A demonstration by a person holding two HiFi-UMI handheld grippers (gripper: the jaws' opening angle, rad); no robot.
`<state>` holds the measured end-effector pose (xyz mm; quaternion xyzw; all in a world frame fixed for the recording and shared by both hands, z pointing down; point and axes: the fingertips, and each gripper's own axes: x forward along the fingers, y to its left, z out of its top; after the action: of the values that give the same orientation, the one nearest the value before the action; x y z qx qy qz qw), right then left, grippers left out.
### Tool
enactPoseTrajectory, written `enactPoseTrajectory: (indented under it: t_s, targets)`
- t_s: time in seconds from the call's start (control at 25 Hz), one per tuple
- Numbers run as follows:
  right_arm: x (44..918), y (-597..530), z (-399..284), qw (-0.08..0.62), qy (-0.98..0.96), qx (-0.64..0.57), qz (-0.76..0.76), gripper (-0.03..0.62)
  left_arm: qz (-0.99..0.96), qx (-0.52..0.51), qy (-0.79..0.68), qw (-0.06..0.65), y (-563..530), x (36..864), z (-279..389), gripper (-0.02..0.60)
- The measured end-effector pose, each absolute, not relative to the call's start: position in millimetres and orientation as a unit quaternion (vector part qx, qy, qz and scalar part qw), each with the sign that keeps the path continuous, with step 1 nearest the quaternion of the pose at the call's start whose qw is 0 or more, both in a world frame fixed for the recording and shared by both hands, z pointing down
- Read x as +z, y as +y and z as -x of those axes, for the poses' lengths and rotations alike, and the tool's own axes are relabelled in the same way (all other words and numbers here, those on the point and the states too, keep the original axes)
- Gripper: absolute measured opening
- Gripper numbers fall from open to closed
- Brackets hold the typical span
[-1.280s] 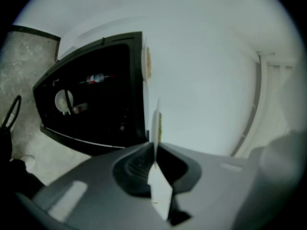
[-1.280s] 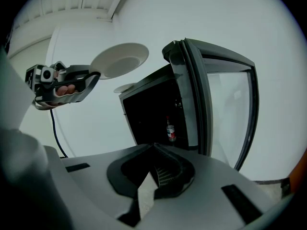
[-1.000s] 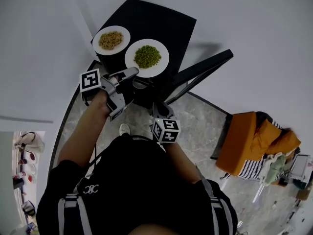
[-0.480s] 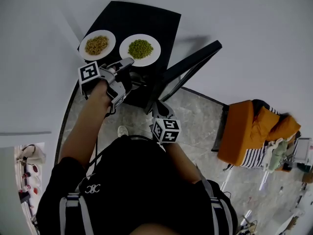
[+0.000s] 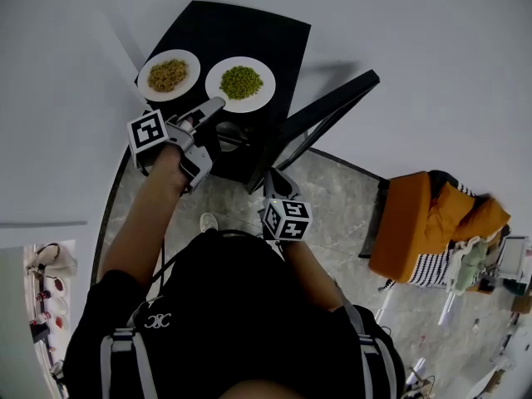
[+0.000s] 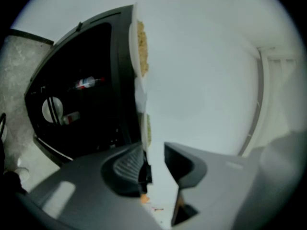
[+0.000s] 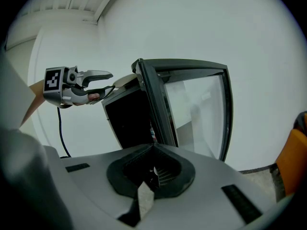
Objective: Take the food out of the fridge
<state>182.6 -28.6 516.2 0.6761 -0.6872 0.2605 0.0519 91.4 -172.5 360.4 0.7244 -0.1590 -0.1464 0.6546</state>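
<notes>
Change: the left gripper (image 5: 209,121) had come off the rim of the pea plate (image 5: 241,82), its jaws just opening with nothing between them.
Head view: the pea plate sat on the black fridge (image 5: 258,32), right of the grain plate (image 5: 169,75). The door (image 5: 332,106) stood open at right. The right gripper (image 5: 275,181) was nearer.
Left gripper view: the jaws stood wide and bare, with the pea plate (image 6: 146,128) just beyond them.
Right gripper view: the jaws were pressed together and empty, facing the glass door (image 7: 196,114).
</notes>
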Motion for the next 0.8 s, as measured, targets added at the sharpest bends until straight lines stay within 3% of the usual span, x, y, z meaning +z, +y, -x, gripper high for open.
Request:
enactPoseTrajectory:
  t_s: [0.2,0.32,0.36,0.6,0.68,0.8]
  targets:
    - [508,-32,-174,0.05,-0.698,0.255,-0.667,0.0,-0.809,-0.132,-0.166,0.549,-150,357,-78,0.109]
    - [497,-35,-163,0.046,-0.711,0.246,-0.657,0.0,-0.844,-0.094,-0.2,0.489,-132,376,-68,0.007]
    - [492,-37,-159,0.043,-0.716,0.243,-0.654,0.001,-0.861,-0.078,-0.215,0.455,-129,381,-66,0.003]
    - [464,-46,-137,0.028,-0.746,0.21,-0.632,0.001,-0.945,0.103,-0.298,0.092,-107,419,-67,0.003]
    - [459,-50,-130,0.032,-0.752,0.195,-0.629,0.0,-0.942,0.121,-0.308,0.058,-103,436,-69,0.003]
    - [458,-51,-122,0.036,-0.757,0.191,-0.624,0.002,-0.94,0.123,-0.309,0.082,-97,454,-69,0.003]
